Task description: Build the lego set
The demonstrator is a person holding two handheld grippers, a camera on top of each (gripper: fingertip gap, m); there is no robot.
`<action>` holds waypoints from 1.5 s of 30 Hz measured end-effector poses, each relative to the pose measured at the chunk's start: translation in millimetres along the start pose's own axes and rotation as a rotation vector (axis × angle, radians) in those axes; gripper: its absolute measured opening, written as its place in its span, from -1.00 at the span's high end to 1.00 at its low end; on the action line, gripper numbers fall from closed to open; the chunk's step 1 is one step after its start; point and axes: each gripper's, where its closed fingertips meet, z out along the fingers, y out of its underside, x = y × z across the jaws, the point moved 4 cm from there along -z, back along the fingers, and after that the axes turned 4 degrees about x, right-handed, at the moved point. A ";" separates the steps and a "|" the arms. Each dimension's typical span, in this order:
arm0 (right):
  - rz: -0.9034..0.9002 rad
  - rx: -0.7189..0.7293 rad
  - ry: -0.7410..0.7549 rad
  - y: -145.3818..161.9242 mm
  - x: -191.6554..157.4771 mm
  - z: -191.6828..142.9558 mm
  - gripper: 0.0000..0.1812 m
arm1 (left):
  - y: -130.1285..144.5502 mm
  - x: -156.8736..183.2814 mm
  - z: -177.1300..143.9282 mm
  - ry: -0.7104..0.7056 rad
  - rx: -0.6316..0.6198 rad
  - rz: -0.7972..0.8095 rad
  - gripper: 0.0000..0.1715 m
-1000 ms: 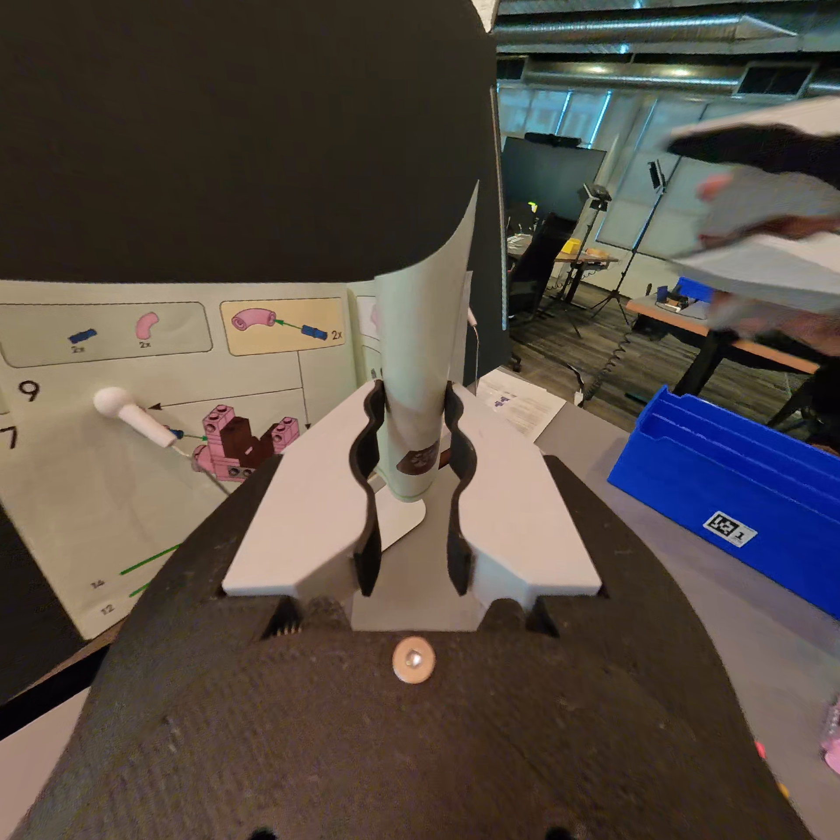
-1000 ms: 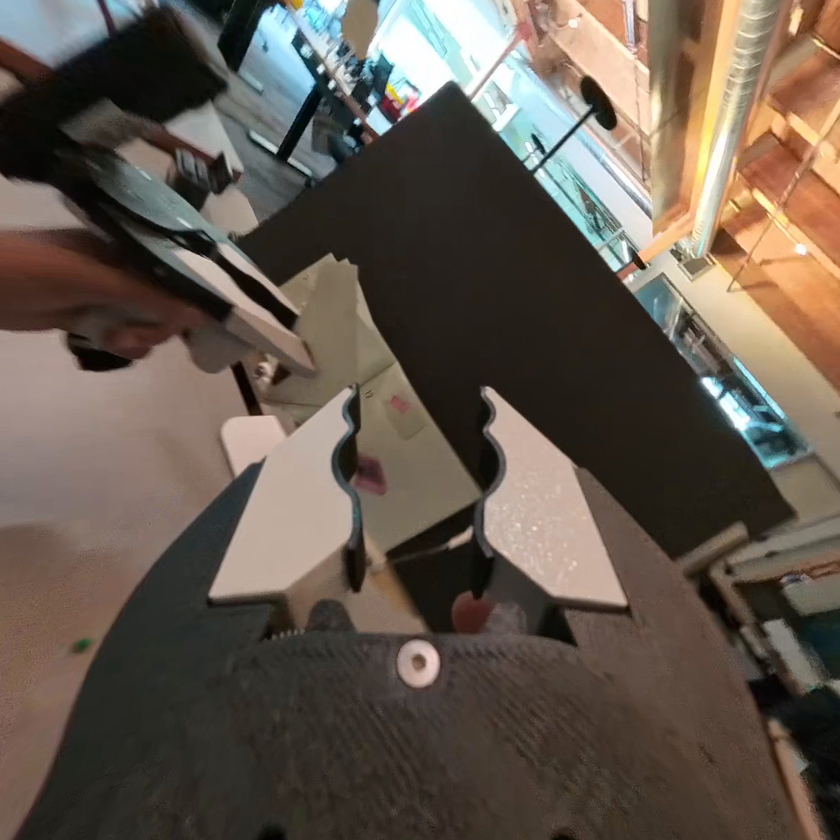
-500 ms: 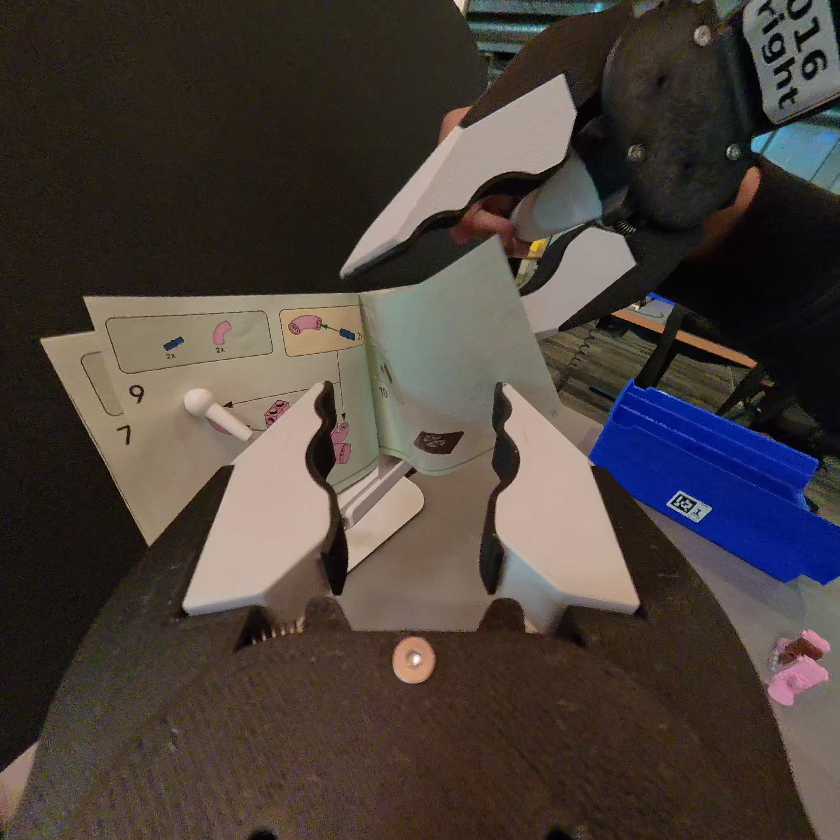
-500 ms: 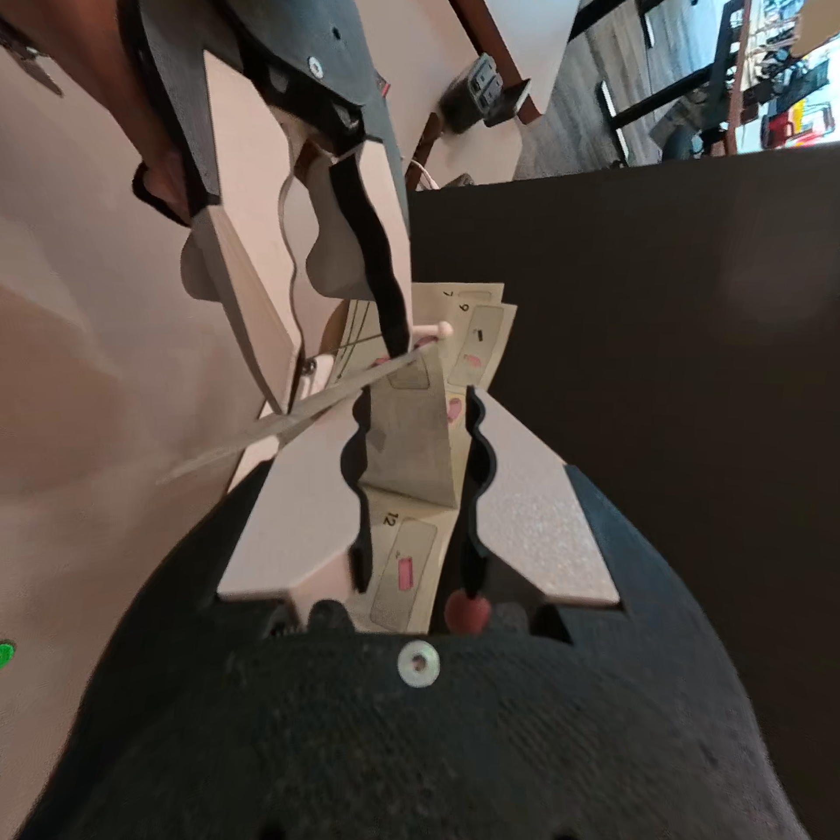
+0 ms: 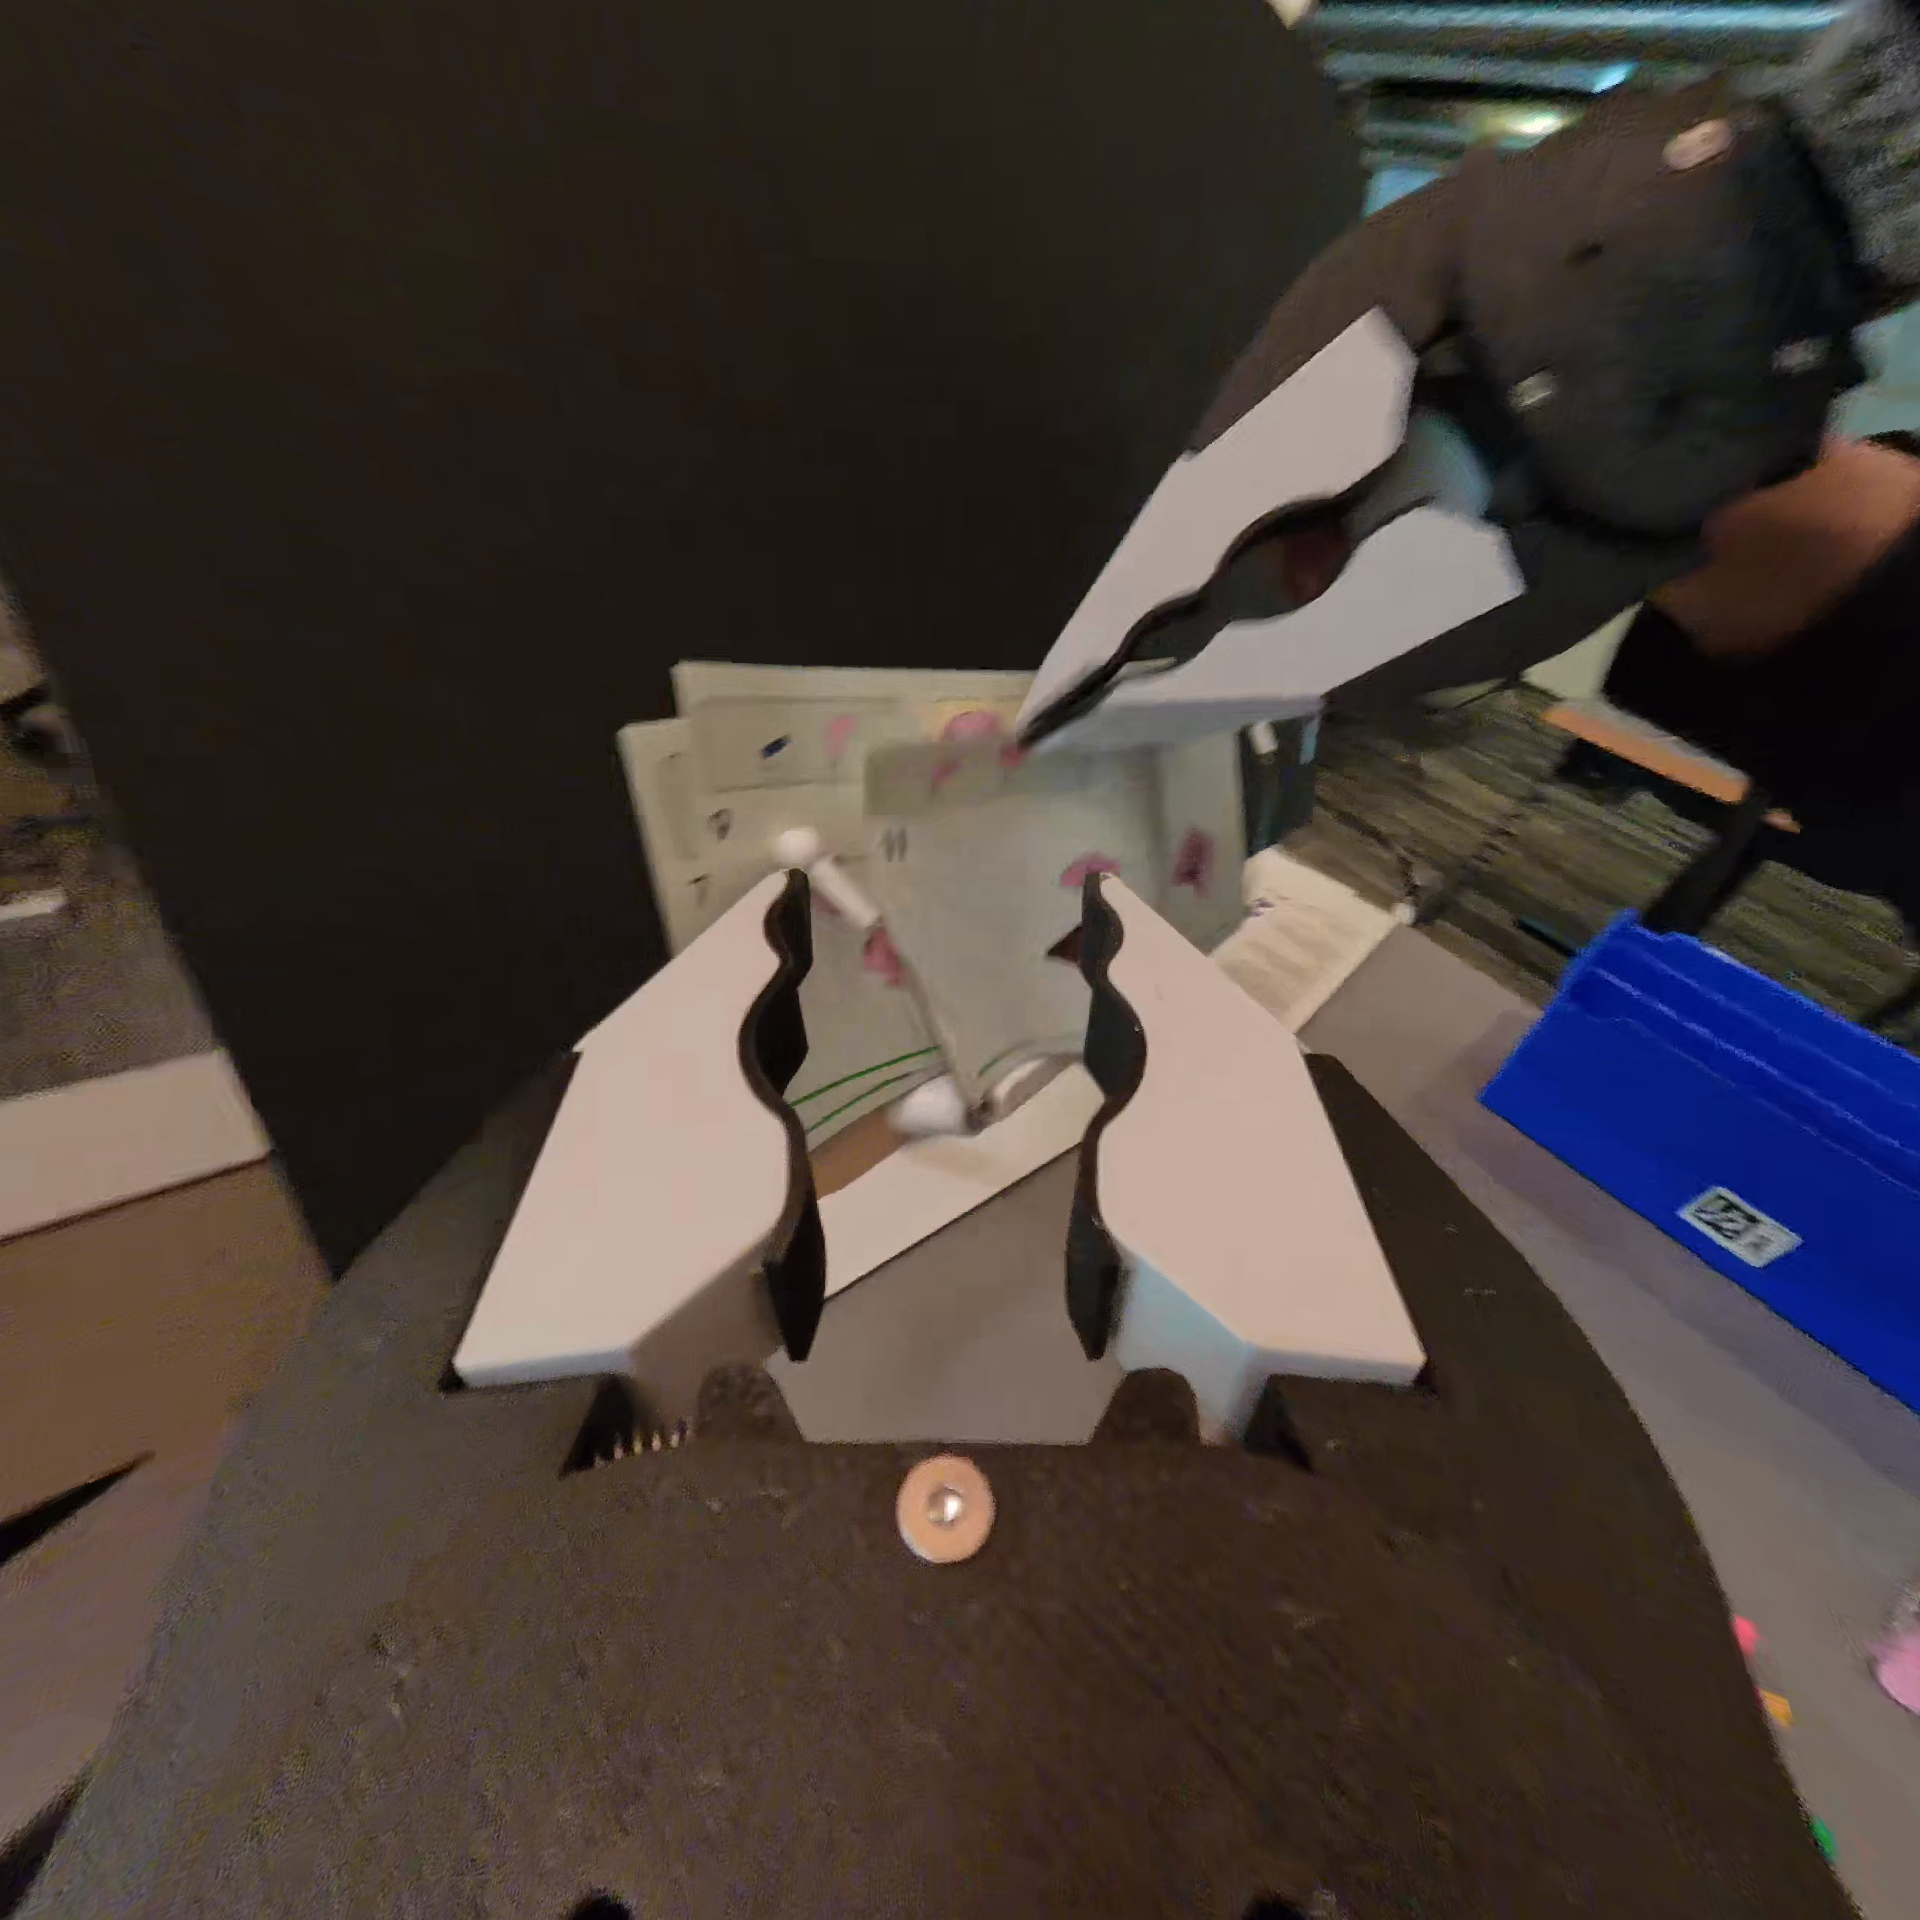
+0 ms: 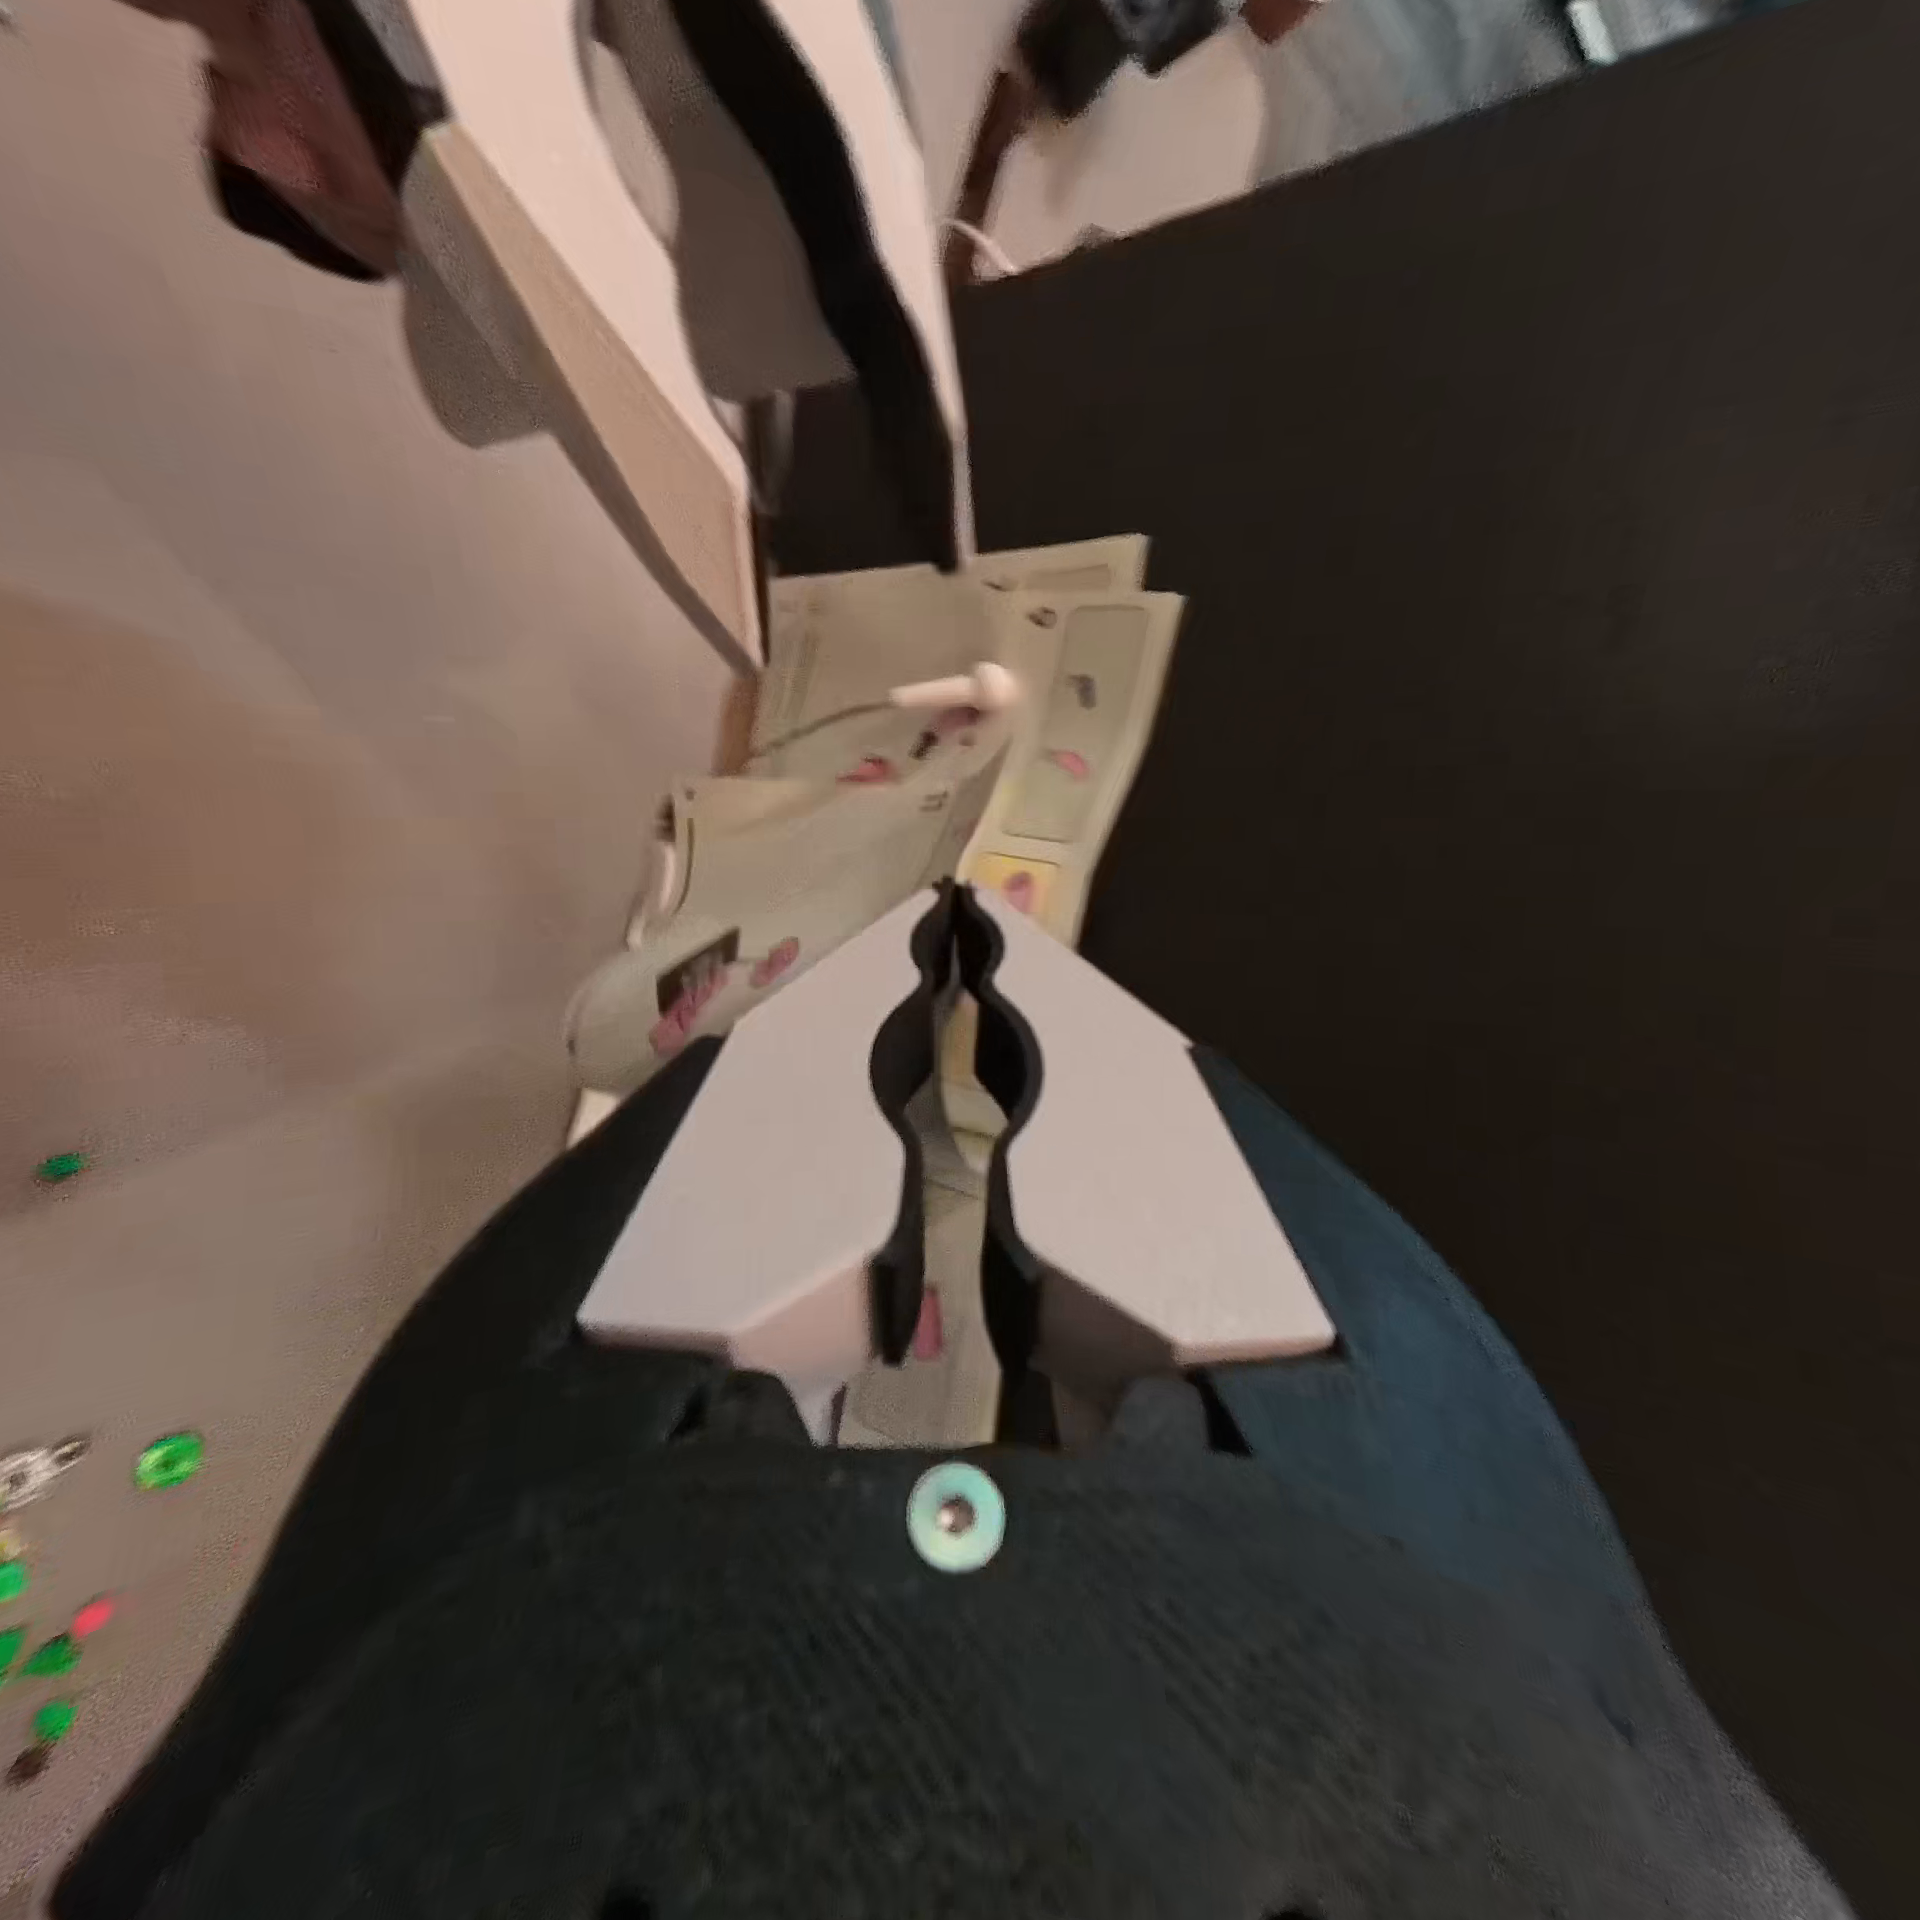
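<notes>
Black backboard point(image 5: 520, 416) stands behind the instruction booklet point(image 5: 997, 935). Right gripper point(image 6: 958, 894) pinches a booklet page at its tips; left gripper point(image 5: 940, 904) gapes wide, holding nothing.

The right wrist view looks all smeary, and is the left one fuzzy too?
Right wrist view: the pale green instruction booklet and small green pieces on the beige table are smeared by motion blur. Left wrist view: the right gripper and blue plastic bin look soft; edges bend from the wide lens.

Grey table point(image 5: 1455, 1382) with blue bin point(image 5: 1704, 1122)
</notes>
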 end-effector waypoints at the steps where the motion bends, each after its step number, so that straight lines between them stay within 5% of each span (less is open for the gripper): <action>1: 0.010 -0.003 0.044 2.2 6.4 -1.2 1.00 | 5.1 -5.6 1.4 -0.035 -0.033 -0.005 0.41; 4: 0.072 0.032 0.148 6.4 18.6 -7.2 1.00 | 22.8 -10.4 11.1 -0.117 -0.147 0.010 0.39; 14: 0.064 0.079 0.316 18.9 15.4 -13.4 1.00 | 39.2 -1.3 29.0 -0.188 -0.199 0.087 0.89; 17: 0.073 0.116 0.318 21.7 13.5 -18.4 1.00 | 43.4 -0.6 33.3 -0.177 -0.198 0.073 0.81; 25: 0.022 0.193 0.400 32.3 6.0 -21.2 1.00 | 42.1 -6.1 27.8 -0.107 -0.186 0.059 0.96; 29: 0.000 0.153 0.431 36.4 6.1 -11.9 1.00 | 42.1 -6.1 27.4 -0.033 -0.040 0.066 0.99; 38: -0.099 0.231 0.491 17.6 -0.4 7.0 1.00 | 44.5 5.9 26.5 -0.244 0.049 0.565 0.94; 45: -0.146 0.278 0.473 -2.4 2.8 23.6 1.00 | 44.3 5.8 30.1 -0.141 0.044 0.399 0.96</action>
